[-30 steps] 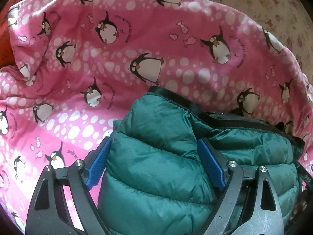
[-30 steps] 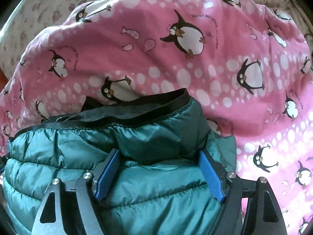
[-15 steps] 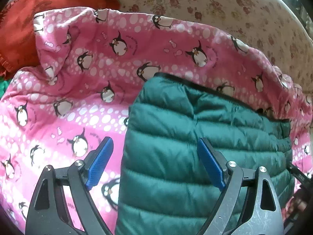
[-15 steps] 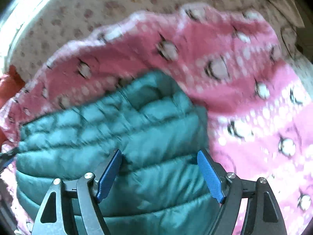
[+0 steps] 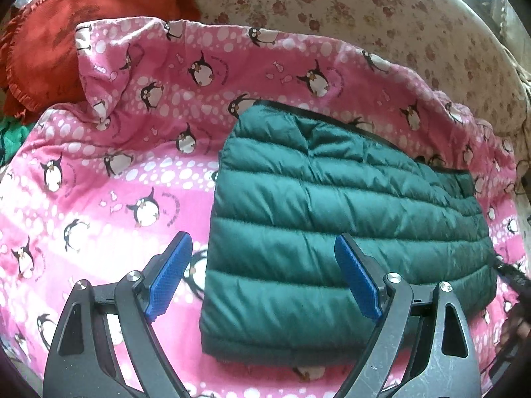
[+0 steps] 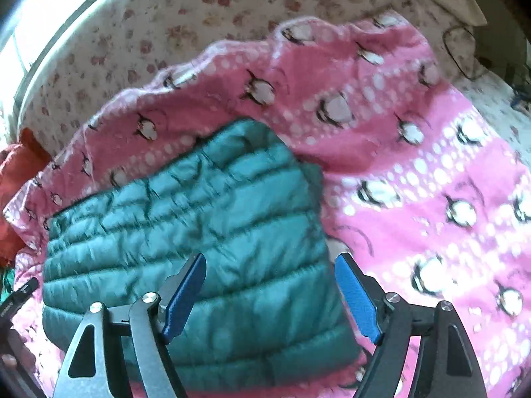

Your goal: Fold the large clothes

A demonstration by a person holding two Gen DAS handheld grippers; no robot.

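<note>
Both grippers backed off and up from the green puffer jacket (image 5: 332,219) since a second ago. Left gripper (image 5: 264,278) and right gripper (image 6: 270,298) hang with jaws spread, holding nothing. Jacket lies flat, folded, mid penguin blanket (image 5: 116,172), red cushion (image 5: 66,33) beyond. Fold looks finished.

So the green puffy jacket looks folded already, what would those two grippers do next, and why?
Probably draw both back and leave it alone. The green jacket lies as a compact folded rectangle on the pink penguin blanket. The left hand-held gripper and right hand-held gripper both hover open above it, pads clear of the fabric. At most, a light press to flatten the puffed far edge.
</note>
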